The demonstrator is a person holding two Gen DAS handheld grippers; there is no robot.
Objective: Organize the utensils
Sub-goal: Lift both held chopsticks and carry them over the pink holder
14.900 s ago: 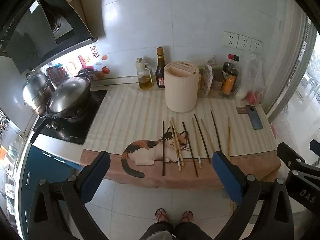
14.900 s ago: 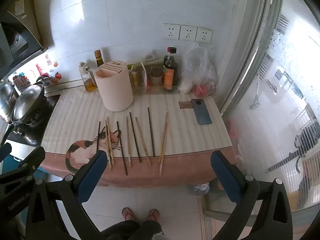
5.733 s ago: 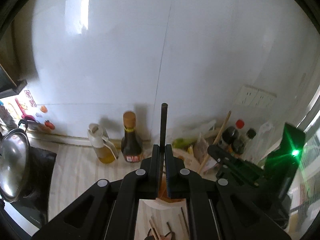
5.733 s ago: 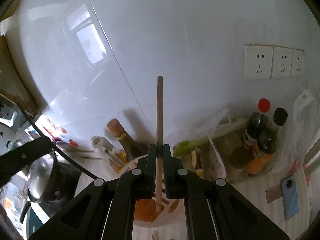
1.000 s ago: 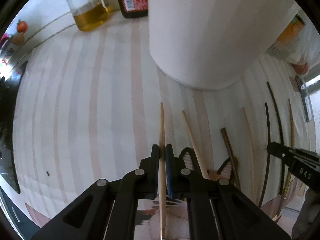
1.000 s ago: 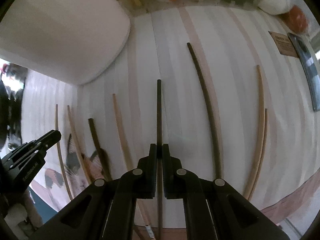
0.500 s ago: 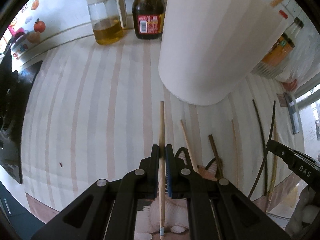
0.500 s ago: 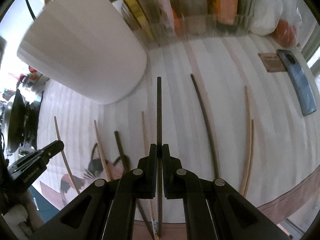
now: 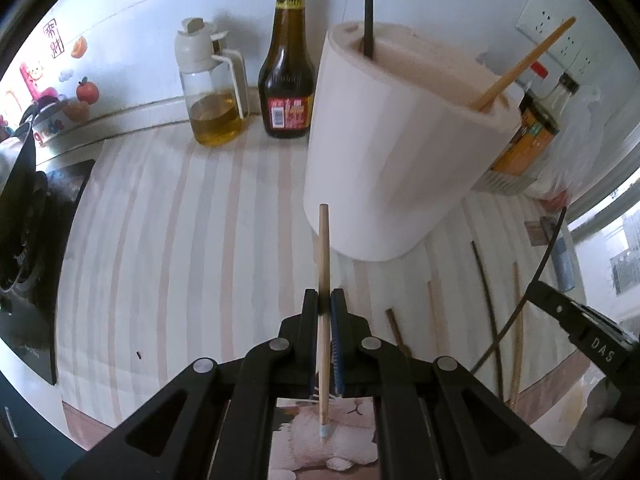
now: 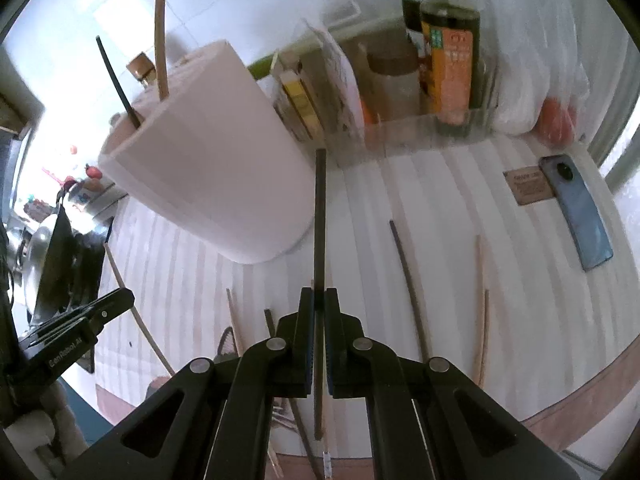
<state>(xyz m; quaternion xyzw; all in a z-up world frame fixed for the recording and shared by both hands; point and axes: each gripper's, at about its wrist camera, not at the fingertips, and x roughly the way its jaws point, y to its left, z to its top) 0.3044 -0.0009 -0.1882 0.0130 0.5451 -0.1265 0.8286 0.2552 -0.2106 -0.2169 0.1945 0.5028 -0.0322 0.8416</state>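
Slender wooden chopstick (image 9: 323,264); smooth cylindrical holder (image 9: 400,152)

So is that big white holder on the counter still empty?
No: in the left wrist view the white holder already has a dark chopstick and a light wooden chopstick standing in it.

We cannot see inside the pale utensil holder (image 9: 384,152) ahead of the left gripper (image 9: 325,304), so the dark chopstick (image 9: 367,4) there hides its lower end and the frame cuts its top.
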